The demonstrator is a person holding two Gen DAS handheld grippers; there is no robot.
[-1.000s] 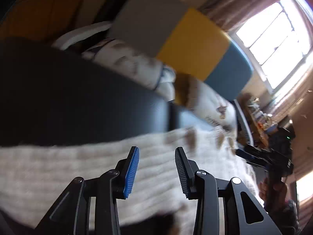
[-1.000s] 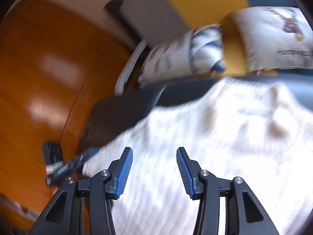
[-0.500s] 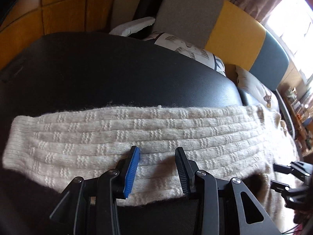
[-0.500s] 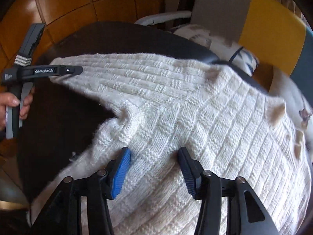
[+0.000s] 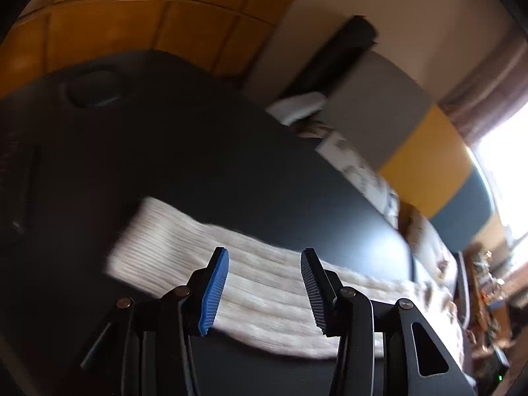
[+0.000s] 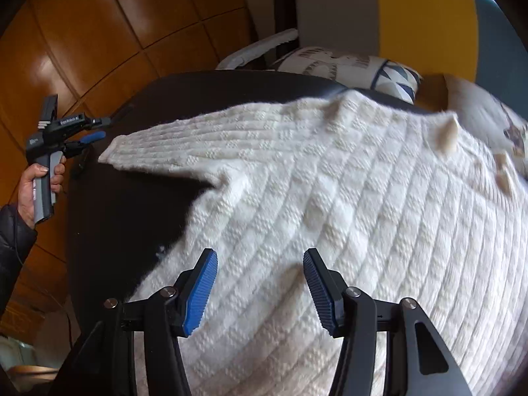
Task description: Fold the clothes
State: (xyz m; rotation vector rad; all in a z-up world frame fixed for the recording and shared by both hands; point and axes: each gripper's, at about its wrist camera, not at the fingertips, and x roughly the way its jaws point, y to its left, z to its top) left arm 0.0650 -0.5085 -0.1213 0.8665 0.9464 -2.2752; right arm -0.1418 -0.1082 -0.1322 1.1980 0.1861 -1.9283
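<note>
1. Right gripper (image 6: 260, 292): jaws spread, just widened, pinching nothing, over the sweater (image 6: 346, 198).
2. Sweater lies flat on the black table (image 6: 109, 217), sleeve (image 5: 204, 260) stretched left.
3. Left gripper (image 5: 264, 288): jaws spread, just widened, empty above the sleeve.
4. Cushions (image 6: 349, 64) beyond.

Window (image 5: 505, 178) glare at right; left view dim, motion-blurred; fisheye edges bend
</note>
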